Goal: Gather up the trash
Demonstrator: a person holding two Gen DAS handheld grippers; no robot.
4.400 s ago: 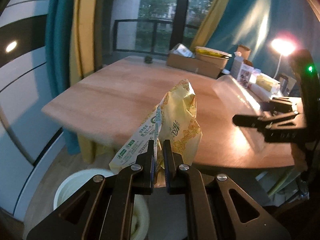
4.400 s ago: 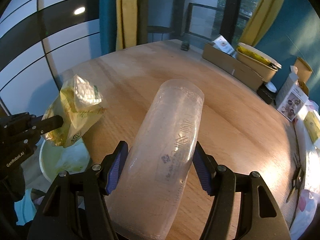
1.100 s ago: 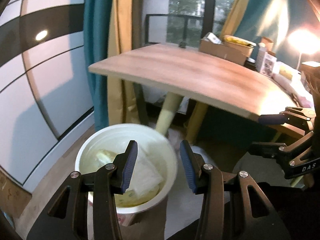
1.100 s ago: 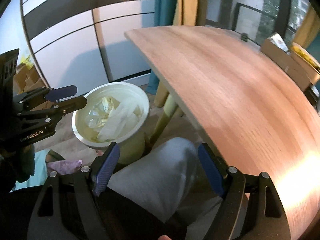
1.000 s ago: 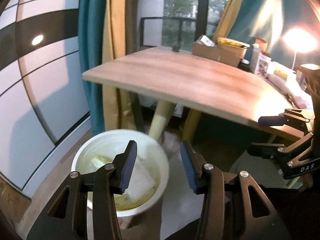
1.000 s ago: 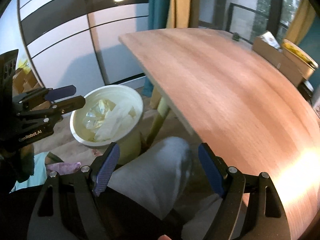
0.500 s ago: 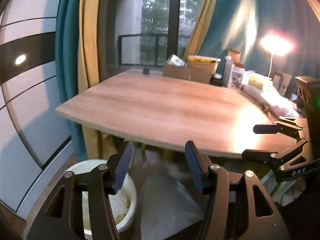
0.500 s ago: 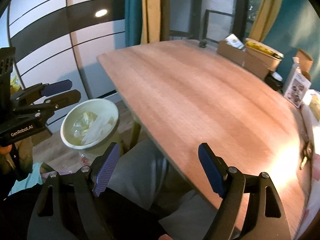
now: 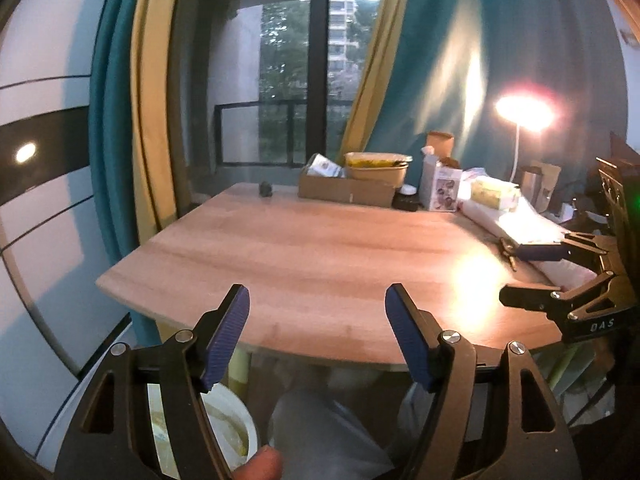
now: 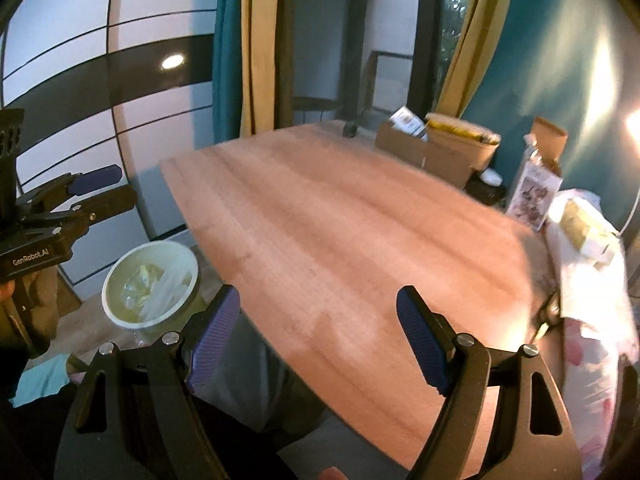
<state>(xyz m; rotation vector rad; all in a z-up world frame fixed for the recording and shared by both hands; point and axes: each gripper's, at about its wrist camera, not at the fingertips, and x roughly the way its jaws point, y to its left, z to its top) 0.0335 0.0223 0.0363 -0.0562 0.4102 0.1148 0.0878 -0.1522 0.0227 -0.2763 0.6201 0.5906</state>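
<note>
My left gripper hangs before the front edge of the wooden table, its jaws opening wide with nothing between them. My right gripper is open and empty over the table near its front edge. A white bin stands on the floor left of the table, holding a yellow wrapper and clear plastic. In the left wrist view the bin shows partly behind my left finger. Each gripper appears in the other's view: left gripper, right gripper.
At the table's far edge stand a cardboard box, a tub and a small carton. A lit lamp and white cloth are at the right. A person's knee is under the table edge.
Both grippers have risen from over the bin to table height. The left jaws have widened. The yellow wrapper and the clear bottle they held earlier have left the jaws.
</note>
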